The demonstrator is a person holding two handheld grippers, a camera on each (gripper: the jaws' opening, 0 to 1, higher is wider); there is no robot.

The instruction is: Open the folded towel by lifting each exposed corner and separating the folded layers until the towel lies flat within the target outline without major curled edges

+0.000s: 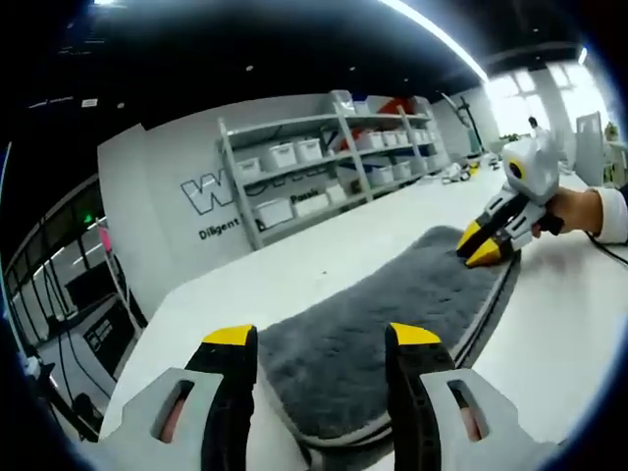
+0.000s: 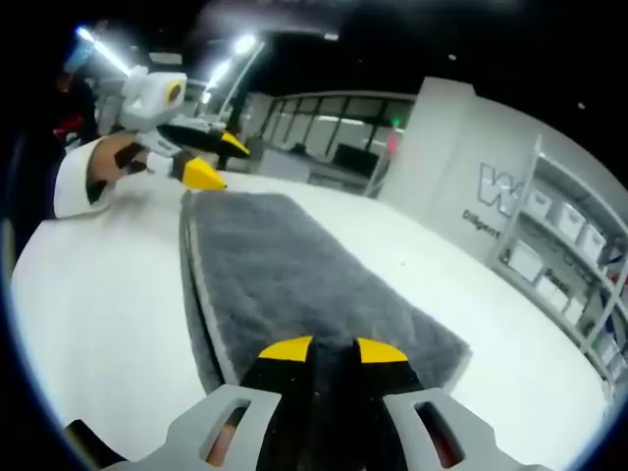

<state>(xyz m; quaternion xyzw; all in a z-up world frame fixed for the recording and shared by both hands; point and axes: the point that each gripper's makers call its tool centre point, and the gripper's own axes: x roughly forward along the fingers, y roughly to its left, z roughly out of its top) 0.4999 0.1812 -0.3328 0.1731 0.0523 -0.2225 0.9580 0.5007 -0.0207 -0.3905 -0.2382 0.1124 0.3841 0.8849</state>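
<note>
White table (image 1: 324,257) | grey wall with lettering (image 1: 211,191) | metal shelving holding white bins (image 1: 324,167) | bright windows (image 1: 549,93) | ceiling strip light (image 1: 432,34)

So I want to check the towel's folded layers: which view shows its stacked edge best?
The right gripper view: the towel runs lengthwise there, and its layered left edge shows from near the right gripper to the left gripper. The left gripper view shows the towel foreshortened, with layers at its near end and right edge.

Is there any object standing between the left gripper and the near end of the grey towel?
Nothing visible. The left gripper is open, its jaws straddling the towel's near end, with no object between. The right gripper is shut on the far end.
</note>
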